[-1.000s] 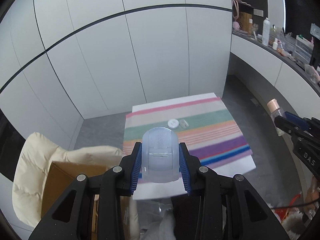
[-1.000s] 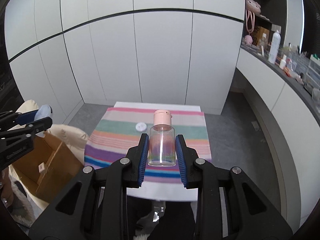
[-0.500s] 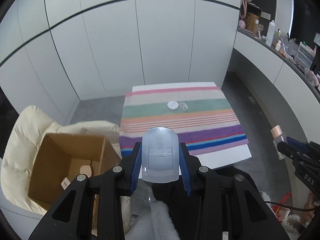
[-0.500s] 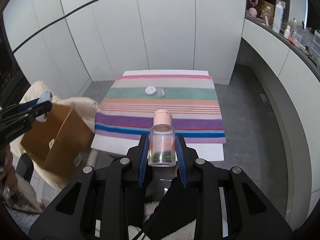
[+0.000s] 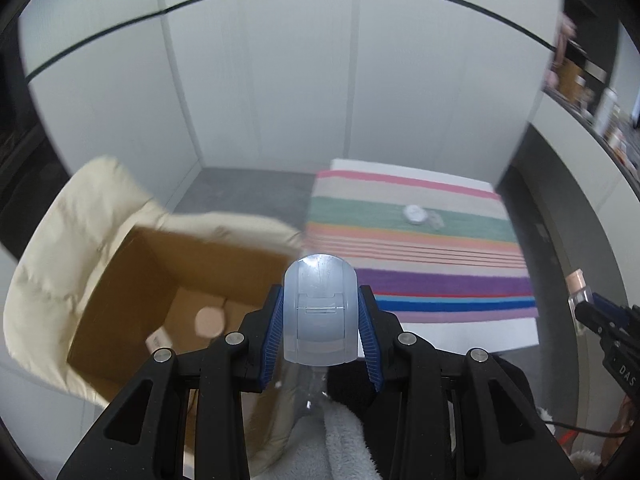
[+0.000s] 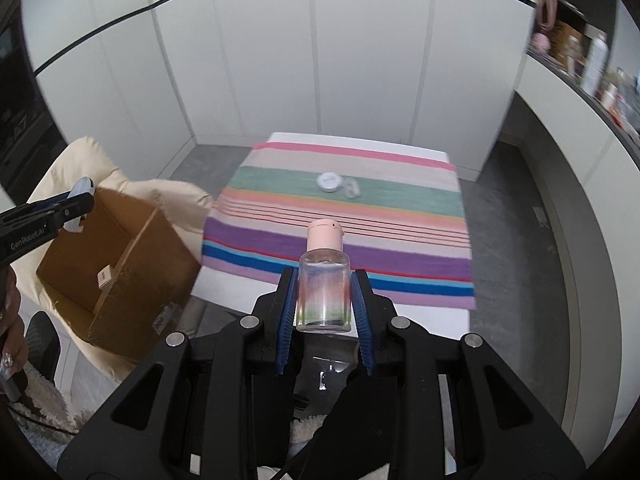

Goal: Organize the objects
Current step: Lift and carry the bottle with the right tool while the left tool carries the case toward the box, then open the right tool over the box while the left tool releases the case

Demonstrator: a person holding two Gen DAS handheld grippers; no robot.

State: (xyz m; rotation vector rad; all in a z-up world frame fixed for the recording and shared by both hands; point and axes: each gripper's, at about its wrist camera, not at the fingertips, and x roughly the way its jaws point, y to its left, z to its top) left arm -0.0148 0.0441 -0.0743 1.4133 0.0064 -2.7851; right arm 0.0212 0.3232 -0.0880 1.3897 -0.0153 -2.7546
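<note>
Between the left gripper (image 5: pixel 320 320) pads sits a pale blue capped container (image 5: pixel 320 308), pinched. Right gripper (image 6: pixel 323 296) pinches a clear bottle with pink cap (image 6: pixel 324 276). Cardboard box (image 5: pixel 160 292) lies at nine o'clock of the left one, holding what looks like a round lid, blurred. Risk: releasing early drops the container on the box rim or cream cushion (image 5: pixel 72 216).

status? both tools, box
Left tool shut on pale blue flip-cap bottle. Right tool shut on clear pink-capped bottle. Open brown cardboard box unobstructed.
</note>
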